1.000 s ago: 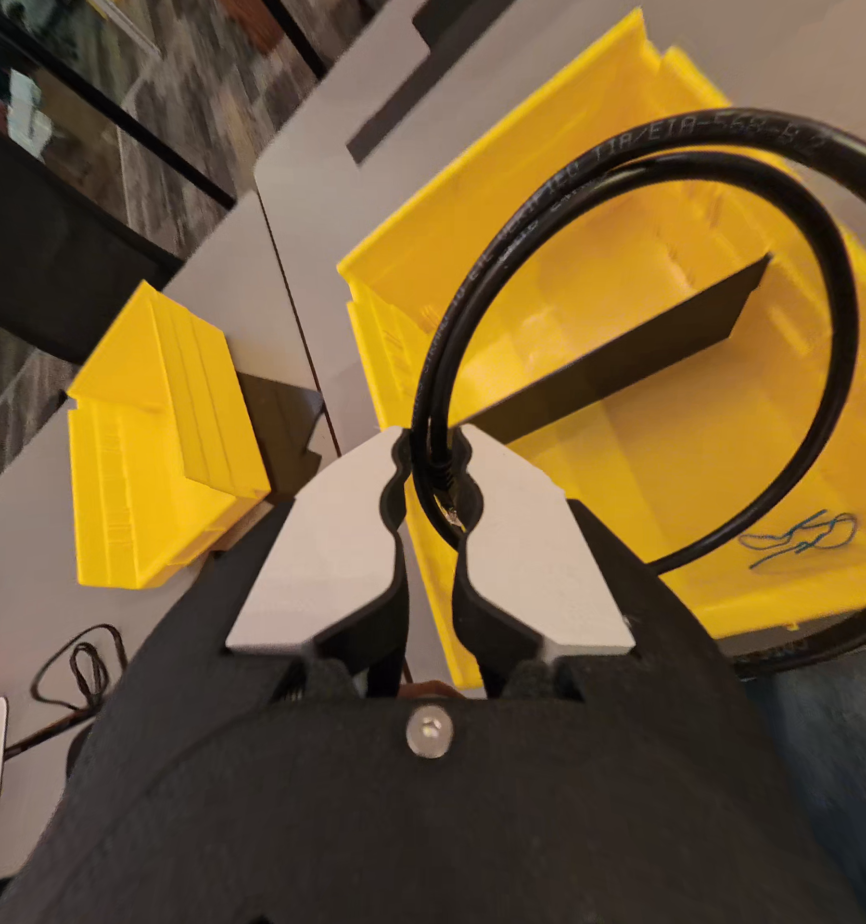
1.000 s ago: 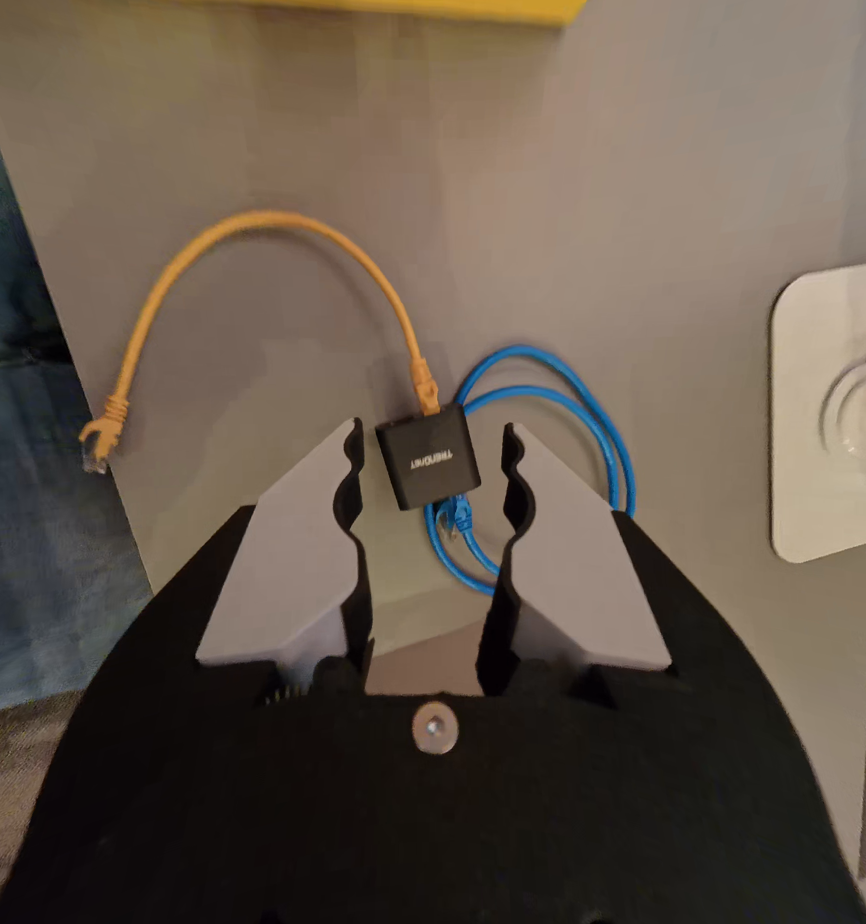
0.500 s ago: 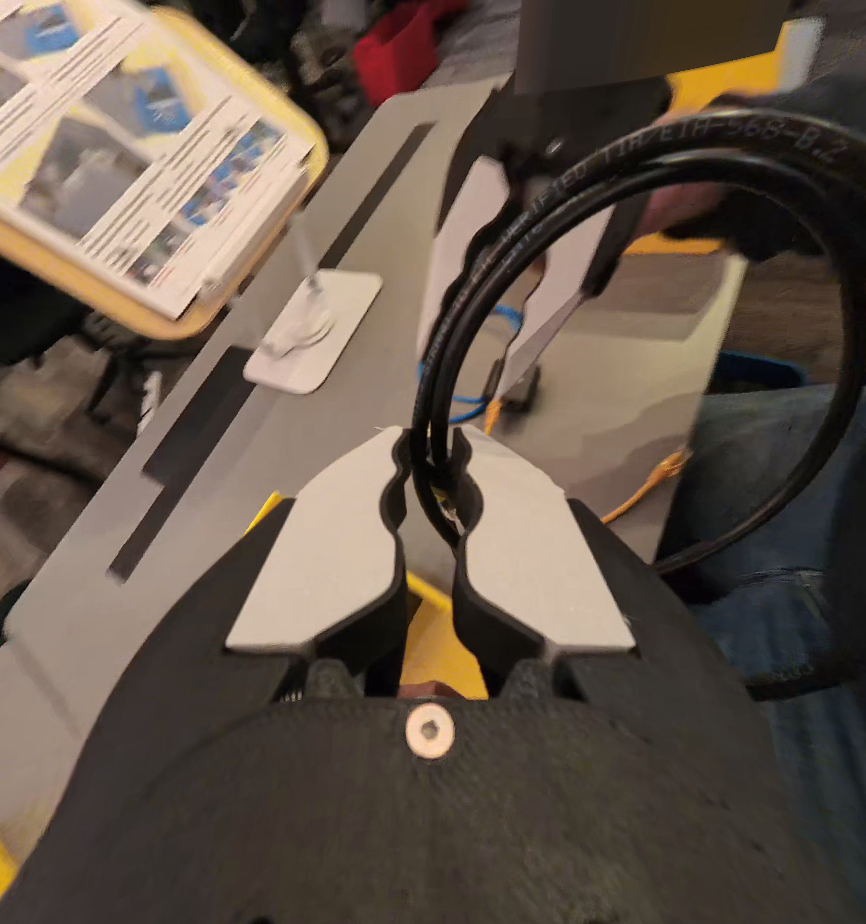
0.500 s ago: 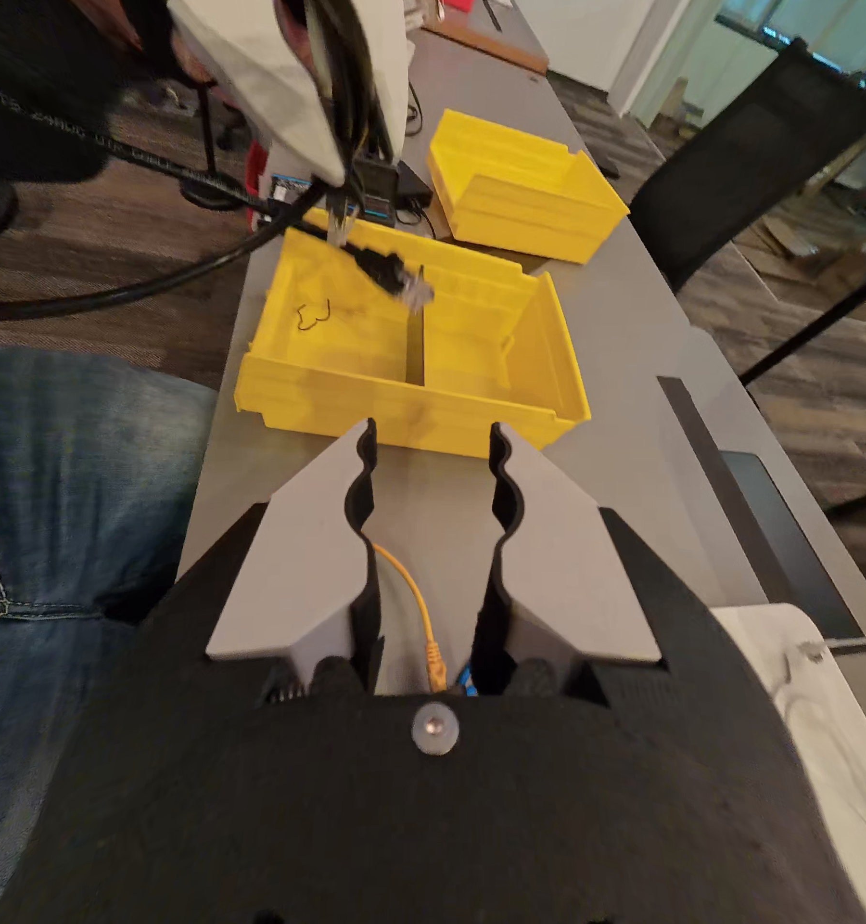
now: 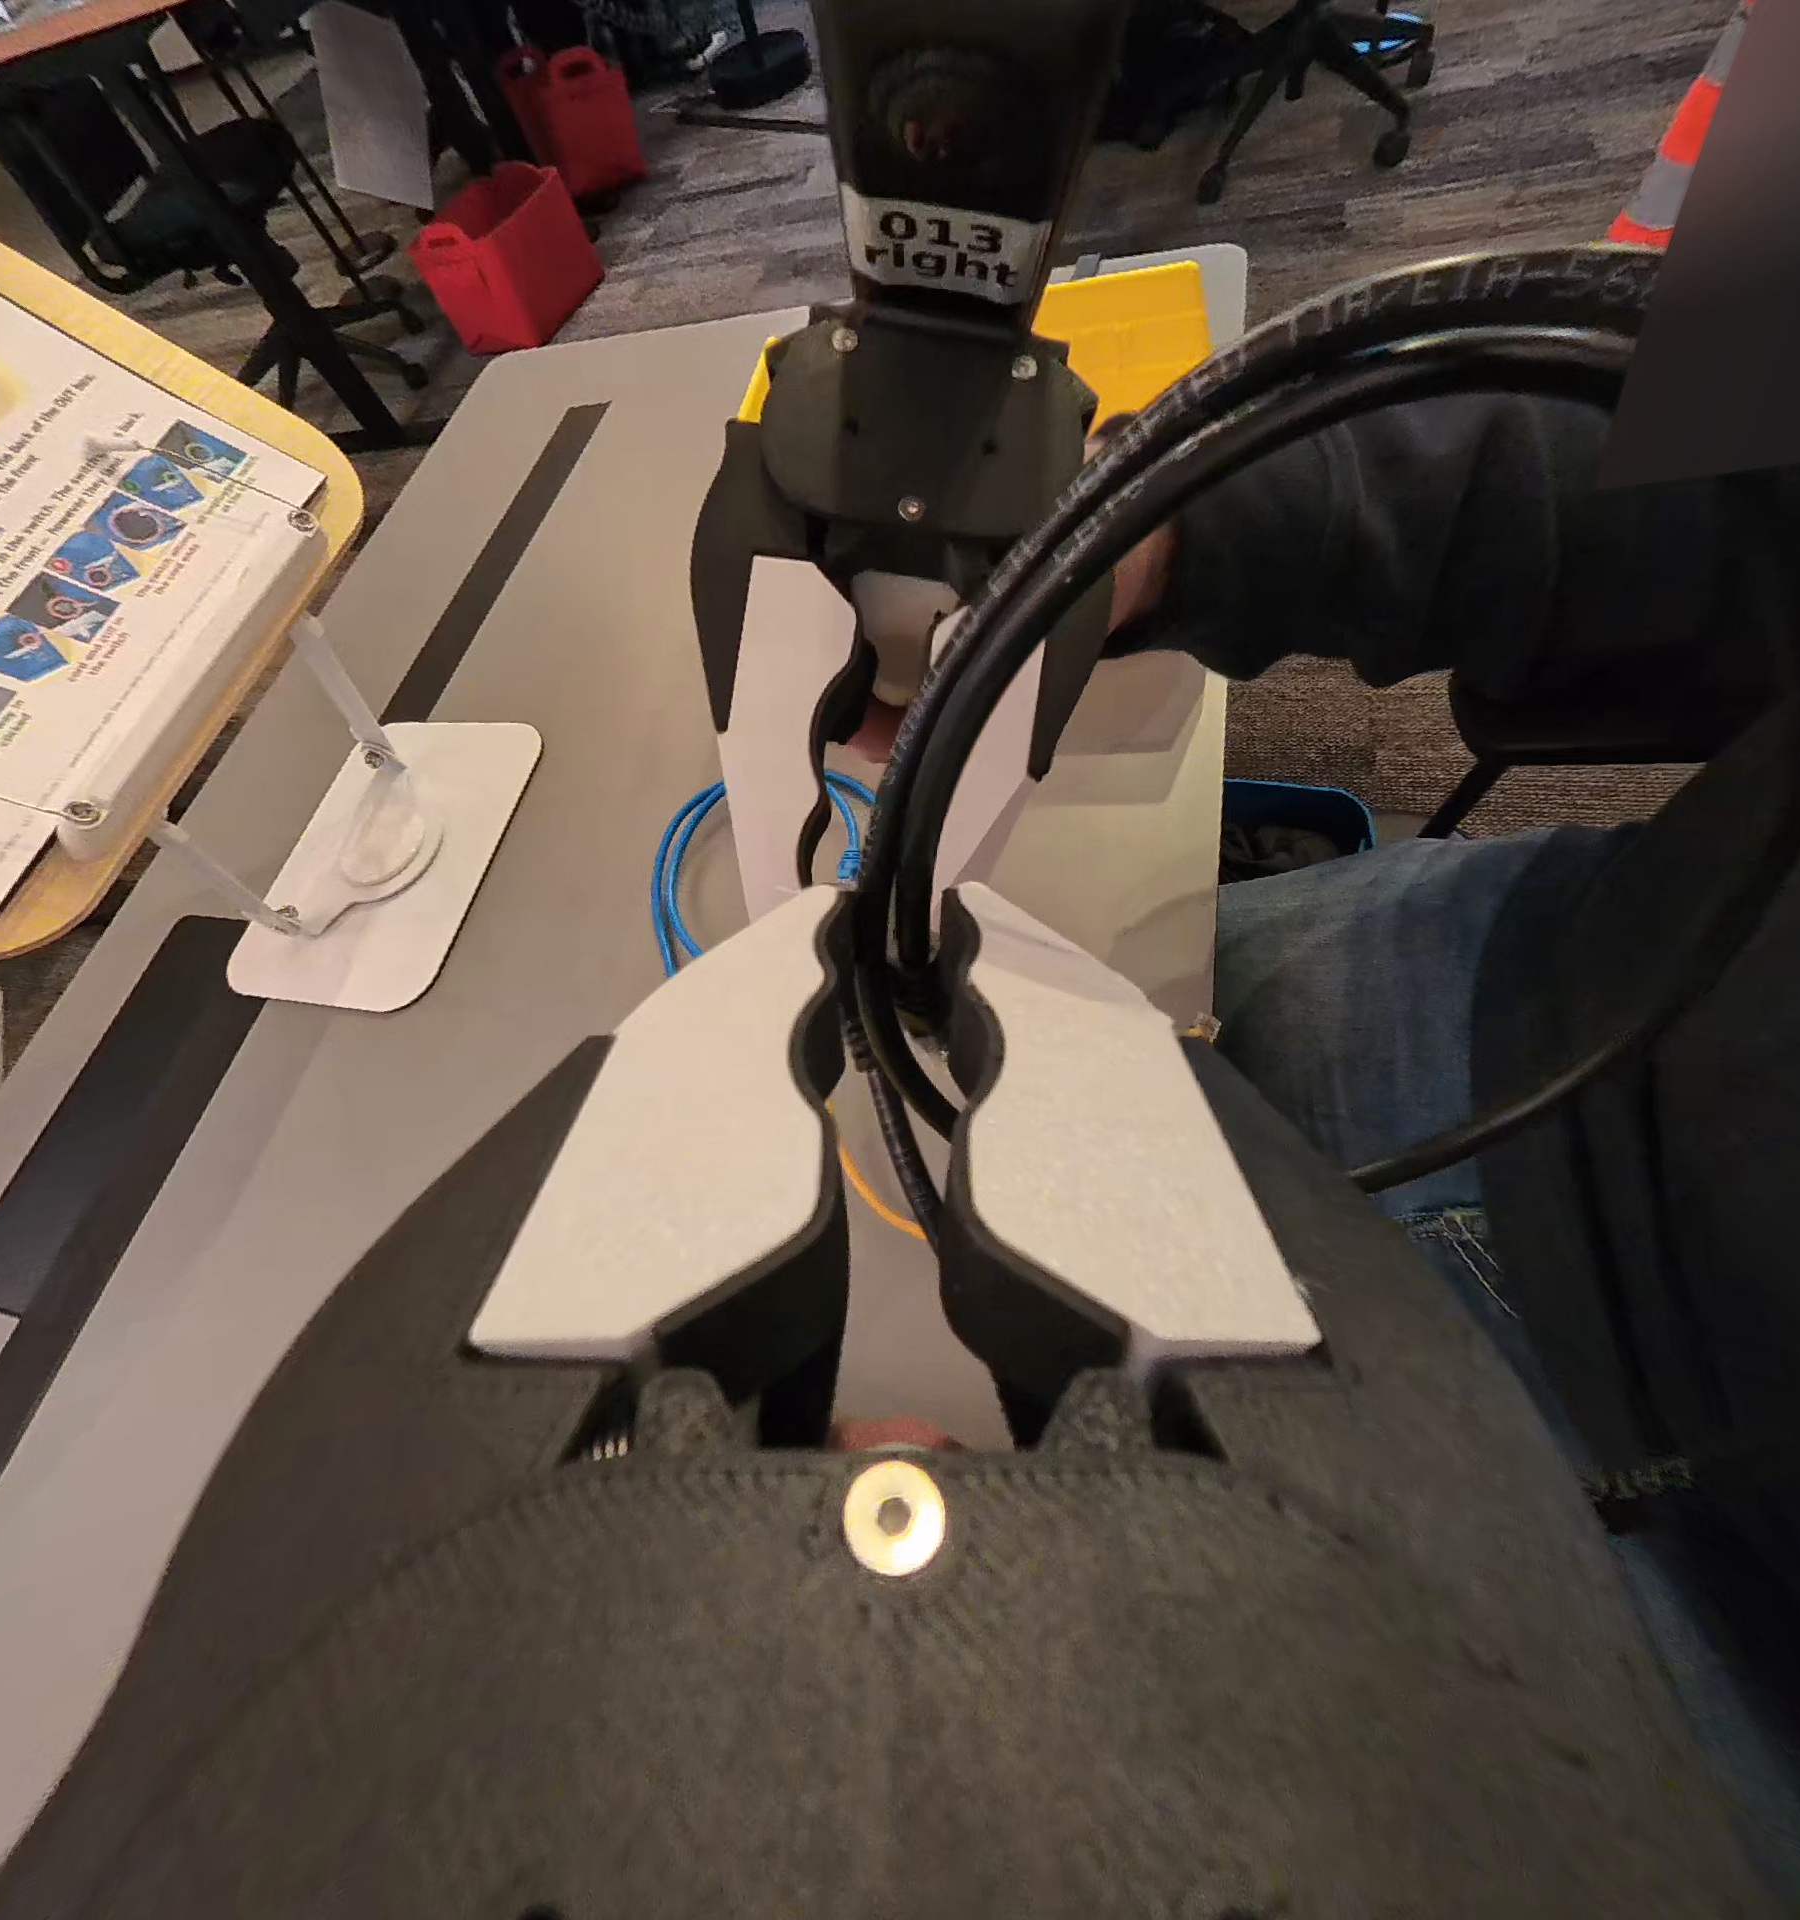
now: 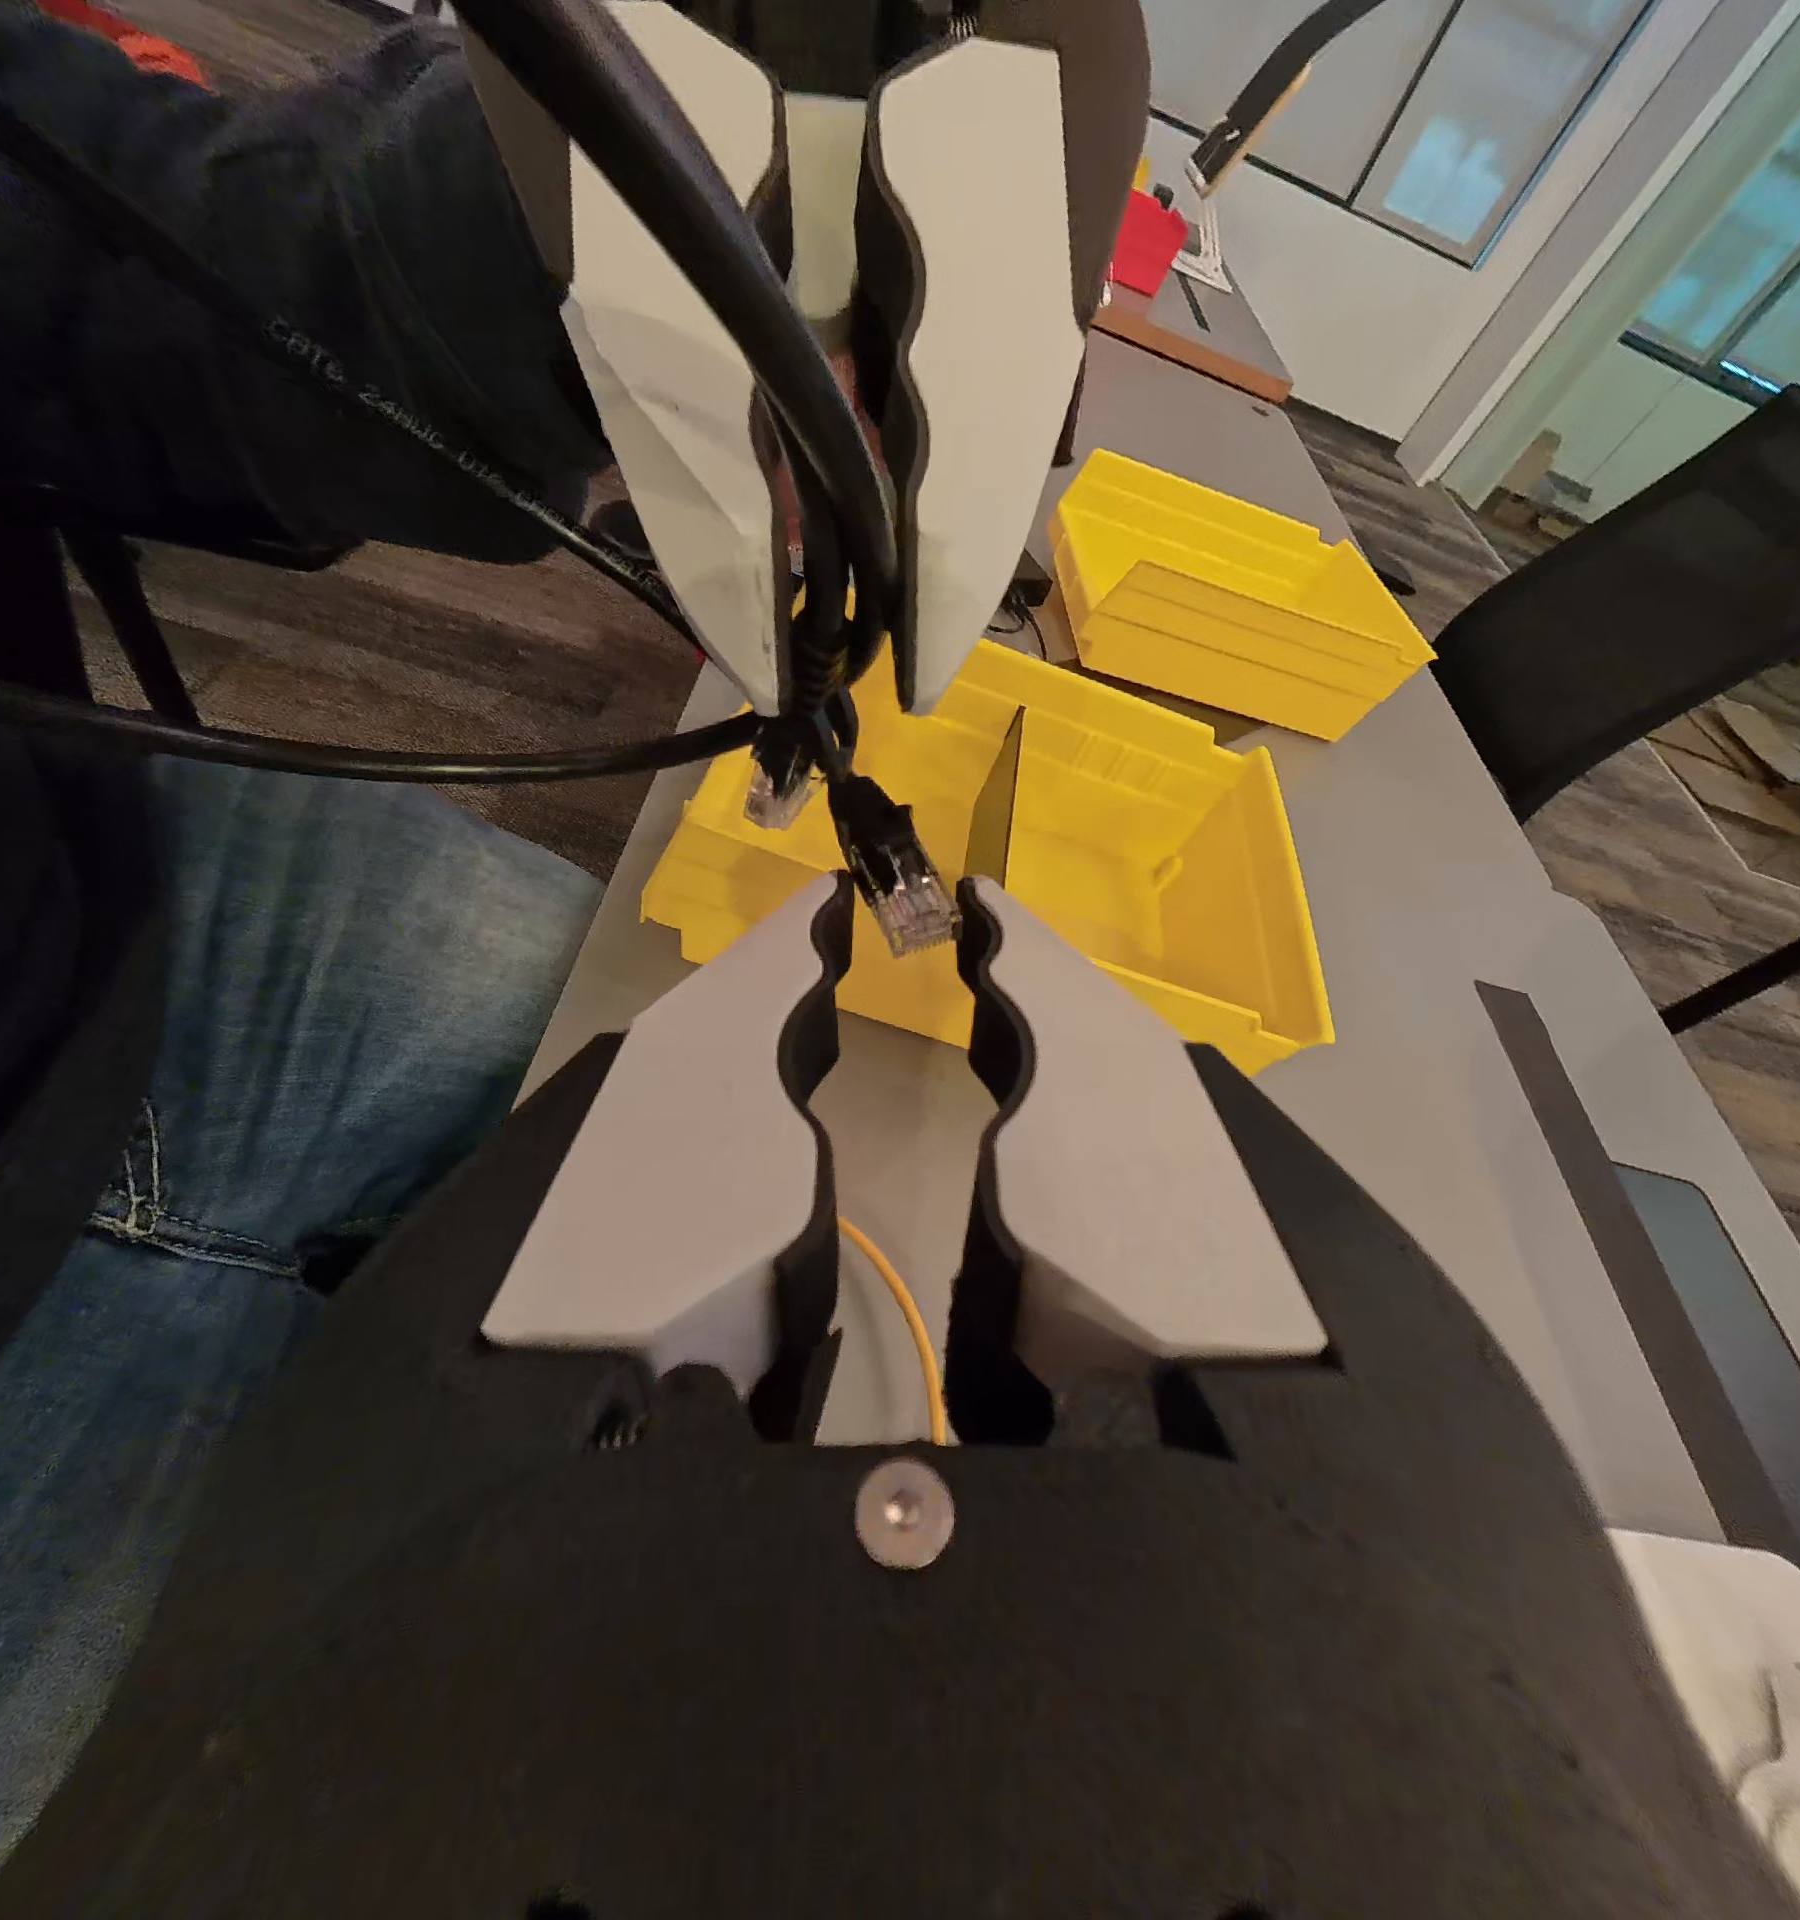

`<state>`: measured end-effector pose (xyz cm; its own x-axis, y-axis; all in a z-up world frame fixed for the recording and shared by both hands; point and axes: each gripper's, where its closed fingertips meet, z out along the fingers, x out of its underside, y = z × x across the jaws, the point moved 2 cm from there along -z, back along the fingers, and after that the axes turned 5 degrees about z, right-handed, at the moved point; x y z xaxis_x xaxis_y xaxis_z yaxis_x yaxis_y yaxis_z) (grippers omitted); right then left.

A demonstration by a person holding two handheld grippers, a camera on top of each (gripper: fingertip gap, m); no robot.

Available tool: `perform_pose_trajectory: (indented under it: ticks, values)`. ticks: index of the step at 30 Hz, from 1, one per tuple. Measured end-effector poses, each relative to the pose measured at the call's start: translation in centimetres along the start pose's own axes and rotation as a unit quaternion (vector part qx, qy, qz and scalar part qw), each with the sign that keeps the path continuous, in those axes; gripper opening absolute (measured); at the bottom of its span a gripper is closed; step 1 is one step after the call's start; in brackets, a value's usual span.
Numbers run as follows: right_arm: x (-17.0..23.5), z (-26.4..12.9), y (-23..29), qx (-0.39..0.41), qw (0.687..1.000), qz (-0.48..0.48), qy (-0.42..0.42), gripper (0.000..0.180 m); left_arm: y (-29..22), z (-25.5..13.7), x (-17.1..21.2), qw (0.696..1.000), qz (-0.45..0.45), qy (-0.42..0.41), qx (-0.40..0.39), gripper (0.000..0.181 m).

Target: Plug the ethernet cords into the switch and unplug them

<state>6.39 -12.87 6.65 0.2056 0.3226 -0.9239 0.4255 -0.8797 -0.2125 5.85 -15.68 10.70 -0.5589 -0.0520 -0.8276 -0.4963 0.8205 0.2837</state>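
My left gripper (image 5: 896,935) is shut on a looped black ethernet cord (image 5: 989,623), held above the grey table (image 5: 584,644). In the right wrist view the left gripper (image 6: 834,675) hangs from above with two plugs below its tips: a clear one (image 6: 776,790) and a black-booted one (image 6: 901,894). My right gripper (image 6: 901,904) faces it, its jaws drawn in on the sides of the black-booted plug. It shows opposite in the left wrist view (image 5: 875,862). A blue cord (image 5: 678,883) and an orange cord (image 6: 917,1340) lie on the table. The switch is hidden.
A divided yellow bin (image 6: 1239,914) and a second yellow bin (image 6: 1239,592) stand farther along the table. A sign on a clear stand (image 5: 376,862) sits at the table's far side. A person's jeans-clad leg (image 6: 283,1039) is beside the table edge. A black chair (image 6: 1644,623) stands nearby. About 5 cm separates my left fingertips from my right.
Both grippers have come together above the table. My right gripper's jaws have narrowed from wide open onto the black-booted plug. The left still holds the black cord.
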Motion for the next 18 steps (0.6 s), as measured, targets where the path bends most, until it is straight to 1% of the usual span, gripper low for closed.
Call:
perform_pose_trajectory:
  ticks: [2, 7, 10, 11, 13, 18]
  values:
    - [-0.1, -0.1, 0.2, -0.008, 1.000, 0.003, 0.000, 0.026, -0.1, 0.1, 0.1, 1.000, -0.001, -0.001, 0.003, 0.015]
    - [-0.5, -0.1, 0.7, -0.017, 1.000, -0.003, -0.008, 0.025, -0.2, 0.1, 0.3, 1.000, -0.001, 0.001, 0.011, 0.016]
    - [-0.3, -0.1, 1.0, -0.028, 1.000, -0.006, 0.000, 0.012, -0.3, 0.0, 0.3, 1.000, -0.001, 0.000, 0.013, 0.015]
    - [-0.4, -0.1, 1.2, -0.033, 0.999, -0.006, -0.004, 0.011, -0.3, 0.1, 0.3, 1.000, 0.000, 0.002, 0.014, 0.015]
    - [-0.4, -0.3, 1.0, -0.034, 0.999, 0.006, -0.005, 0.011, -0.4, 0.0, 0.3, 1.000, -0.002, -0.002, 0.017, 0.015]
    - [-0.5, -1.1, -0.2, -0.004, 1.000, 0.019, -0.018, 0.011, -0.9, -0.2, -0.1, 1.000, 0.003, -0.015, 0.024, 0.016]
